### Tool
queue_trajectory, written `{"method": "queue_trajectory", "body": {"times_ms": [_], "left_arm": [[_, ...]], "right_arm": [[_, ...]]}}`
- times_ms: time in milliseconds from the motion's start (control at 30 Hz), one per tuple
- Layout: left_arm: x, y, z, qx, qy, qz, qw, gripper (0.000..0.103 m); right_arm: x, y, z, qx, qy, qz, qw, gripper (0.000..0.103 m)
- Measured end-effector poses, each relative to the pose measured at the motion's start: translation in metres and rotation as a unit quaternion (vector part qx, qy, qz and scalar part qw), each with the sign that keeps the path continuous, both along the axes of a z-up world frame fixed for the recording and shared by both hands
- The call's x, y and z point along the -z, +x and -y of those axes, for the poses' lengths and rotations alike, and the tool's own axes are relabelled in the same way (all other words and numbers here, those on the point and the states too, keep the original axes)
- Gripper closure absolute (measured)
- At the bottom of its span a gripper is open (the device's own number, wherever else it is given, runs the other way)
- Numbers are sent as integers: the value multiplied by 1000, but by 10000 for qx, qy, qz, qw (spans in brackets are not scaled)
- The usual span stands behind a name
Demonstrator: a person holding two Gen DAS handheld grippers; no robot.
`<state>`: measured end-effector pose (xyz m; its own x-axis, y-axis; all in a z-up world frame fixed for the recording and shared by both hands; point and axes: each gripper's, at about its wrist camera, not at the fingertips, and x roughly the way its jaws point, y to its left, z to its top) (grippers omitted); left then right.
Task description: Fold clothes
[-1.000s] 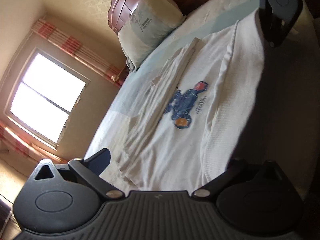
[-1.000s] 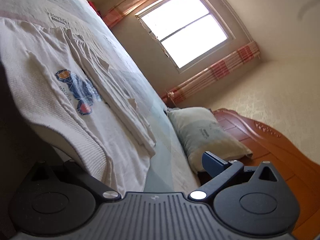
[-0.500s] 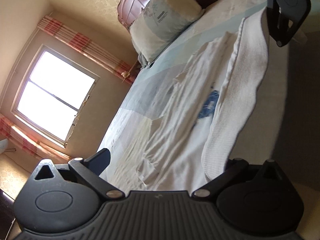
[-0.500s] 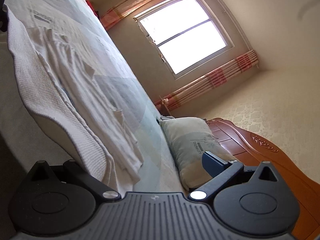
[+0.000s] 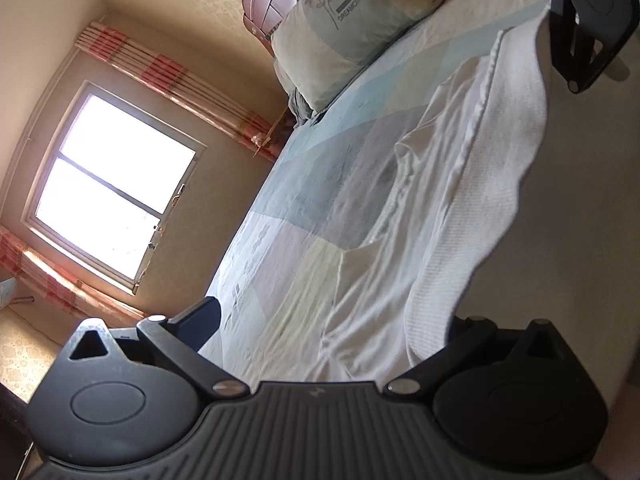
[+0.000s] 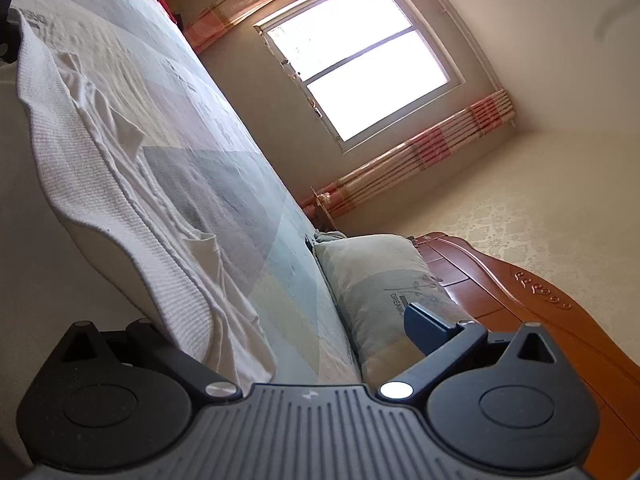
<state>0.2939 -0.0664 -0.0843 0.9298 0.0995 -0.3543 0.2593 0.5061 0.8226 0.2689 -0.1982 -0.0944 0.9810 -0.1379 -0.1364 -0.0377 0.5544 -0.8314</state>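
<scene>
You held the shirt (image 5: 460, 208) up by one long edge over the bed (image 5: 320, 184). Your left claw (image 5: 332, 344) was at one end of that edge and your right claw (image 5: 576, 24) was at the other end. The rest of the shirt lay on the bed under the lifted edge. The pillow (image 5: 352, 28) sat at the head of the bed, past your right claw, and it leaned on the headboard (image 6: 520, 292). The window (image 5: 108, 184) was in the wall across the bed from you. A curtain (image 6: 420, 160) hung on each side of the window.
</scene>
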Motion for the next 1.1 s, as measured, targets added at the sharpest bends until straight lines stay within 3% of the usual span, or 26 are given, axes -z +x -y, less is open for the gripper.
{"method": "queue_trajectory", "body": {"times_ms": [233,533,633,833,900,1000,1100], "left_arm": [[6,58,-7,48,-86,-321,9994,1],[35,105,-24,0,-612,-1155,9914,0],[28,114,-30,-45,-739,-1309,9886,0],[2,110,-36,-83,-947,-1157,9887,0],[5,122,-39,-204,-1006,-1280,9864,0],[20,144,-40,-473,-1216,-1836,9743,1],[18,136,-45,-486,-1353,-1923,9708,1]], "right_arm": [[-1,52,1,-30,161,-206,9997,0],[24,103,5,-89,557,-1144,9918,0],[19,109,8,-133,664,-1270,9896,0],[-4,113,9,-162,724,-1146,9906,0],[-2,122,9,-131,769,-1316,9882,0],[11,134,8,-45,800,-1763,9811,0],[4,131,16,-101,1178,-2008,9725,0]]}}
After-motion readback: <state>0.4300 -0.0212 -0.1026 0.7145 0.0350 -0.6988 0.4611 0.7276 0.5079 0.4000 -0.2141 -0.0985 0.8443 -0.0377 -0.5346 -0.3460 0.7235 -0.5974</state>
